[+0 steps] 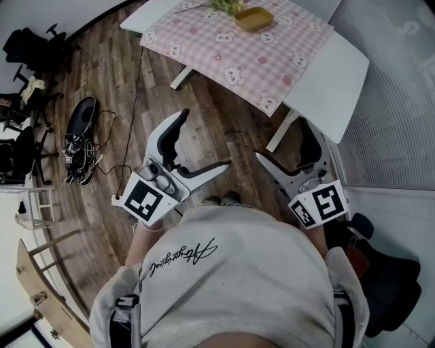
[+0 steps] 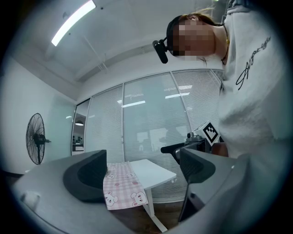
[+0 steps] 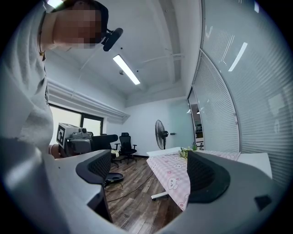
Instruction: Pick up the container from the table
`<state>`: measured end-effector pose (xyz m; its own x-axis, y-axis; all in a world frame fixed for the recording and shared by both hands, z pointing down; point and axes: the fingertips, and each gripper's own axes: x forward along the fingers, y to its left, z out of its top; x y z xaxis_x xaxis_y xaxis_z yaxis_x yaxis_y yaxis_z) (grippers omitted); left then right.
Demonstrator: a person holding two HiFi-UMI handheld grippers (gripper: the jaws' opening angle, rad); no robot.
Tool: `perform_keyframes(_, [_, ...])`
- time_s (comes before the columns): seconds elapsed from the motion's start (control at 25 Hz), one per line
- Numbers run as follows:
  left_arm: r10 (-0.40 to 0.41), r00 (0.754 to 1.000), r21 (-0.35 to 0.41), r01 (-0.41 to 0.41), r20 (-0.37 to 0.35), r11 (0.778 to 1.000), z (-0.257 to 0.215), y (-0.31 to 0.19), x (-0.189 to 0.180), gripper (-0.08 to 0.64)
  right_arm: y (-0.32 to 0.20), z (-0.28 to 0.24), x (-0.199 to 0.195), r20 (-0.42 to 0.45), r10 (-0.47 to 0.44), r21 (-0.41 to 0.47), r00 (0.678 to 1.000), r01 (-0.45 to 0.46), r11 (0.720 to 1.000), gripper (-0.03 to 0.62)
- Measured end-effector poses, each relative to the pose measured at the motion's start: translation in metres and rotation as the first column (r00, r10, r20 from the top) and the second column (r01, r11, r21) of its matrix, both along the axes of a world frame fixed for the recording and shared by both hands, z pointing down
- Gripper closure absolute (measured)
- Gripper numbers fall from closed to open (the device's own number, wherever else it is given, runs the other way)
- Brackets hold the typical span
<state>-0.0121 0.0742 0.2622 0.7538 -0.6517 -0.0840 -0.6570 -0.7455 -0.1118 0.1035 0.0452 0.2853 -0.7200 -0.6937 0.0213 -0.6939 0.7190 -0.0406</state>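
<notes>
— Condition of tongs?
— Left gripper (image 1: 204, 140) and right gripper (image 1: 281, 141): jaws apart, empty. Ochre container (image 1: 254, 18), seemingly a shallow dish, well ahead on checked tablecloth (image 1: 204, 44). Recommend stepping closer, then gripping its rim.

pink cloth (image 1: 238, 42) on white table (image 1: 334, 75)

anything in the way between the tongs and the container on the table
Nothing visible does. The container sits far up the pink checked tablecloth, and only bare wood floor and cloth lie between it and the open left tongs and right tongs. A green plant stands beside it.
</notes>
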Motion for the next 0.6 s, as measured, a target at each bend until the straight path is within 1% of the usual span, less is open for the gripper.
perform_keyframes(0.16, [-0.006,1.0,0.013,0.006,0.007,1.0,0.0,-0.001,0.007,0.081,0.0,-0.003,0.007,0.007,-0.007,0.017,1.0,0.007,1.0,0.086])
perform_keyframes(0.32, [-0.031,0.999,0.016,0.031,0.006,0.999,0.001,-0.003,0.01,0.081,-0.005,0.003,0.01,0.0,-0.032,0.001,0.999,0.032,0.999,0.087])
perform_keyframes(0.44, [-0.056,0.998,0.0,0.056,-0.001,0.998,0.006,-0.003,0.006,0.081,-0.01,0.008,0.005,-0.006,-0.057,-0.015,0.998,0.057,0.998,0.087])
perform_keyframes(0.6, [-0.088,0.996,-0.03,0.088,0.002,0.996,0.013,-0.002,-0.005,0.081,-0.015,0.008,-0.004,0.008,-0.078,-0.016,0.997,0.078,0.997,0.089])
